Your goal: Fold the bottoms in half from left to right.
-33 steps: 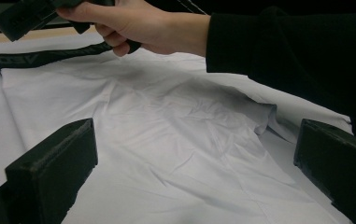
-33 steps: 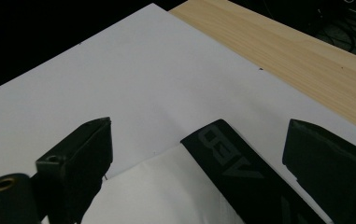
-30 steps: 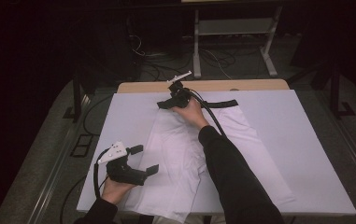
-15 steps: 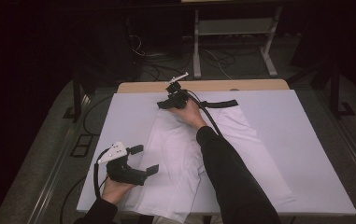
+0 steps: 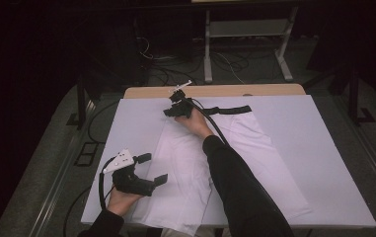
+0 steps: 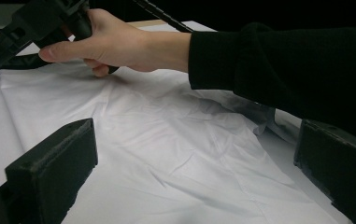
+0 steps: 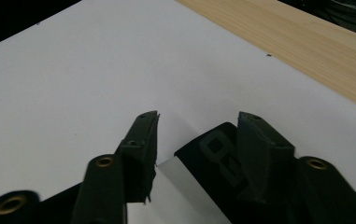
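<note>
Now black waistband (image 7: 213,149) between open right claw (image 7: 196,135) jaws

White table cover (image 5: 323,148); wooden table edge (image 5: 254,90); metal stand (image 5: 247,29), cables (image 5: 175,69) on floor behind.

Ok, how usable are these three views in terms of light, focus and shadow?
High view: table evenly lit, surroundings nearly black, slightly soft. Left gripper view: white garment sharp enough to show creases, the near jaws blurred, the sleeve underexposed. Right gripper view: bright cover, no glare, the right gripper out of focus over the black waistband.
</note>
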